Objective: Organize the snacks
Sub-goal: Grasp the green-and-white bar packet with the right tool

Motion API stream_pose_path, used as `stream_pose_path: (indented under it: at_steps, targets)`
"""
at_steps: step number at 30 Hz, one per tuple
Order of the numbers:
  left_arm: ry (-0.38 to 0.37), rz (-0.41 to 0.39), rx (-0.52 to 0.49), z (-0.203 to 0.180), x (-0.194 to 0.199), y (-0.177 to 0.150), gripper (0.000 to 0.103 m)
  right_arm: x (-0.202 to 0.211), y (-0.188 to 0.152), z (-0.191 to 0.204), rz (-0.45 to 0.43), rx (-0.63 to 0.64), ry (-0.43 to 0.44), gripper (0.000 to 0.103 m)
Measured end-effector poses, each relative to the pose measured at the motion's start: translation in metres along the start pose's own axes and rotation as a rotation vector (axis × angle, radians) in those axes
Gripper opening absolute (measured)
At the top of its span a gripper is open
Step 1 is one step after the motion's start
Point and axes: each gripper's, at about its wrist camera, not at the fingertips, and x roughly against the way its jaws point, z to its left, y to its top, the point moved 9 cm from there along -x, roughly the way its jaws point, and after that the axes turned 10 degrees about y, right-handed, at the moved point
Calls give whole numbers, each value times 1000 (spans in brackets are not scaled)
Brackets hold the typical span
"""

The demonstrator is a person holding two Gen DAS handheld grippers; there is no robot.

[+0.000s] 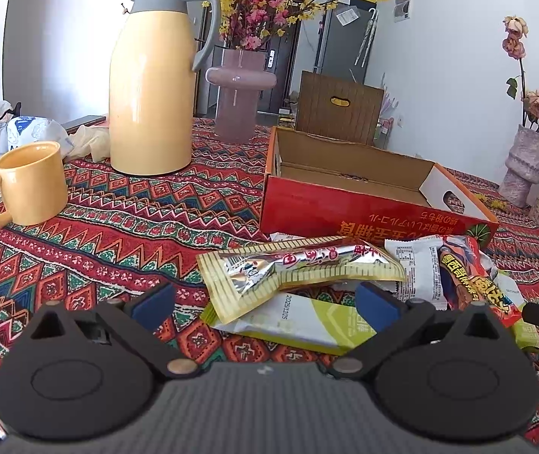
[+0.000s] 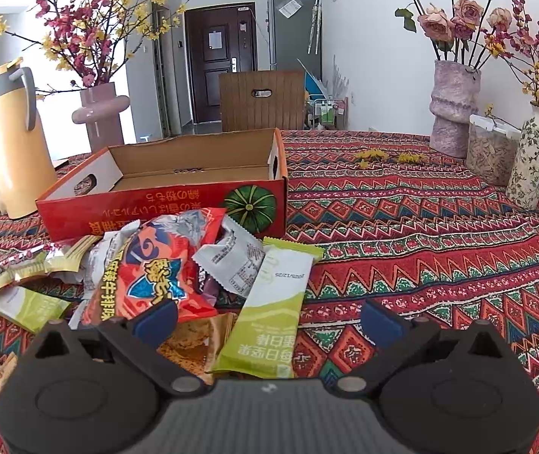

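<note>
On my left a yellow mug (image 1: pixel 29 183) and a tall yellow thermos (image 1: pixel 152 79) stand on the patterned tabletop (image 2: pixel 440 234), with vases of flowers behind and to the right. The red cardboard box (image 2: pixel 178 204) sits open just behind the snack pile (image 2: pixel 163 272), nothing blocking it. I see crinkled wrappers overlapping: an orange packet (image 2: pixel 148 265), a green-and-white bar (image 2: pixel 269 310). My left gripper (image 1: pixel 265 302) and right gripper (image 2: pixel 267 319) both hover spread wide, holding nothing.
</note>
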Motion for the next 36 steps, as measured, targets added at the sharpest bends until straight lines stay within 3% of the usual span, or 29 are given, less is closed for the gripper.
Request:
stream_pose_path:
  at_steps: [12, 18, 24, 36]
  targets:
    - [63, 13, -6, 10, -8, 3, 103, -37, 12, -31, 11, -98, -28, 81]
    - [85, 34, -15, 11, -13, -2, 103, -31, 16, -48, -27, -151, -25, 78]
    - [99, 59, -18, 10, -18, -6, 103, -47, 9, -45, 27, -135, -18, 69]
    - [96, 72, -38, -1, -16, -8, 103, -50, 13, -39, 17, -127, 1, 62]
